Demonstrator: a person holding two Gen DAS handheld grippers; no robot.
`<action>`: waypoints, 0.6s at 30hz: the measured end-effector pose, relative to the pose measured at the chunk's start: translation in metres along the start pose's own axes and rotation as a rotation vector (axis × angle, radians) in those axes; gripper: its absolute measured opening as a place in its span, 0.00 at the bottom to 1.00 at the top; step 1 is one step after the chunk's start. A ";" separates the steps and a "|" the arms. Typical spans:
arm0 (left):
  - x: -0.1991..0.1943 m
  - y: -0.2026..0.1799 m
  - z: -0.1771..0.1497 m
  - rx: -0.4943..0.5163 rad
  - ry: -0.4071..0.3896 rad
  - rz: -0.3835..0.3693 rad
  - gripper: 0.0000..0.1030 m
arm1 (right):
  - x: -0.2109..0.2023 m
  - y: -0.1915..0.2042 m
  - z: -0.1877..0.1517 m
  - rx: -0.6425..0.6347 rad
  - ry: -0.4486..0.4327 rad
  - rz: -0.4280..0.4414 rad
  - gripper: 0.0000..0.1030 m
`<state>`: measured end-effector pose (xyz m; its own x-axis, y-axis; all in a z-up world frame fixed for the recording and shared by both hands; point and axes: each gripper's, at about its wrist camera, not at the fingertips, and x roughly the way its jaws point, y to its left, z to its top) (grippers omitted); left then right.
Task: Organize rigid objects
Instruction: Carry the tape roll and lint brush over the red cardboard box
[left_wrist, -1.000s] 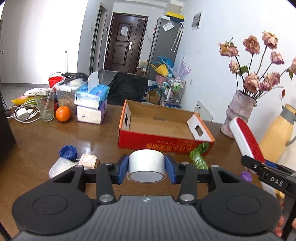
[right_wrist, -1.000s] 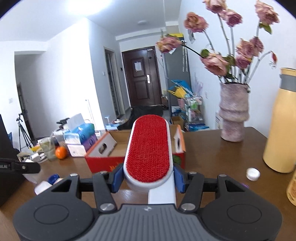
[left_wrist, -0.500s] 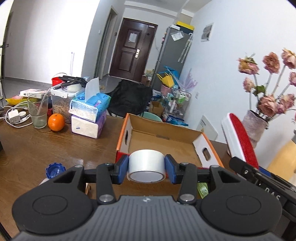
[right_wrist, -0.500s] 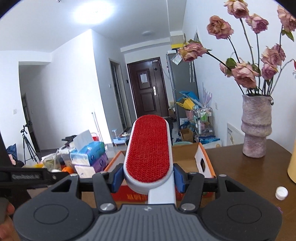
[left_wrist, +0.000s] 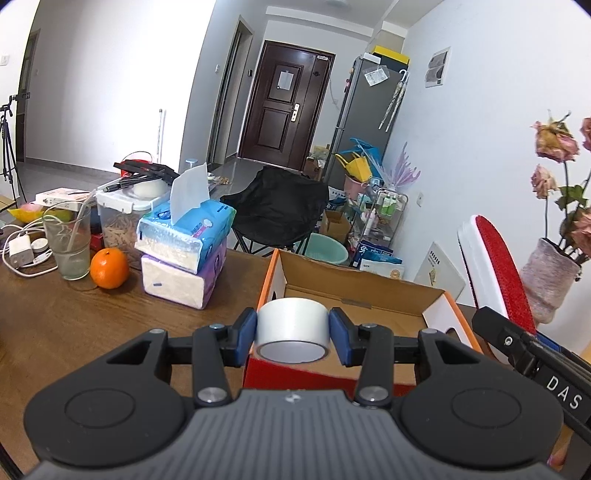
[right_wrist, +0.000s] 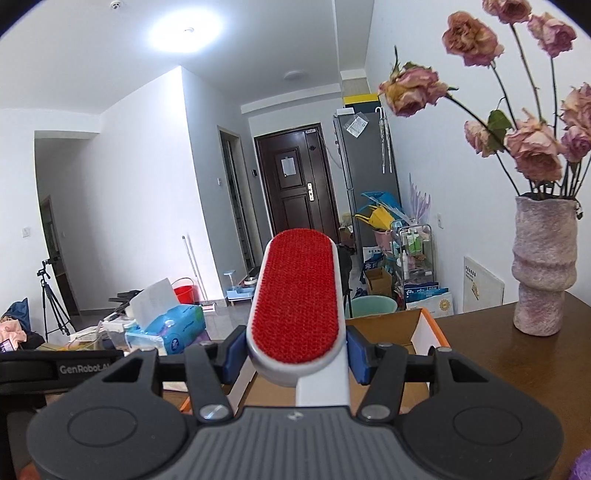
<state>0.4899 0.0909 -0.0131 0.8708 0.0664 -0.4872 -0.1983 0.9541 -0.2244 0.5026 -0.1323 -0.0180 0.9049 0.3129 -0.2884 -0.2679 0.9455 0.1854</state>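
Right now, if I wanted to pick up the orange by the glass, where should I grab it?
Probably from above, fingers closing on the orange at its widest middle. It is round and sits on the table, so a low grip would slip. Squeeze front and back: the glass and tissue packs crowd its sides.

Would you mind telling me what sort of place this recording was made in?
Most likely a lived-in flat, at a wooden table in the main room. A front door and a fridge stand behind it, and tissue packs, an orange and a vase of dried roses sit on the table.
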 end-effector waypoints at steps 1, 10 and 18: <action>0.004 0.000 0.002 -0.001 -0.001 0.003 0.43 | 0.005 0.000 0.000 0.000 0.001 0.000 0.53; 0.047 -0.005 0.012 0.023 0.017 0.016 0.43 | 0.041 -0.005 0.007 0.003 0.004 -0.013 0.53; 0.082 -0.010 0.019 0.043 0.040 0.025 0.43 | 0.074 -0.012 0.009 -0.004 0.029 -0.029 0.53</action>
<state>0.5721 0.0923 -0.0348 0.8469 0.0791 -0.5259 -0.1994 0.9639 -0.1762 0.5760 -0.1213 -0.0331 0.9025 0.2874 -0.3207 -0.2425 0.9546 0.1731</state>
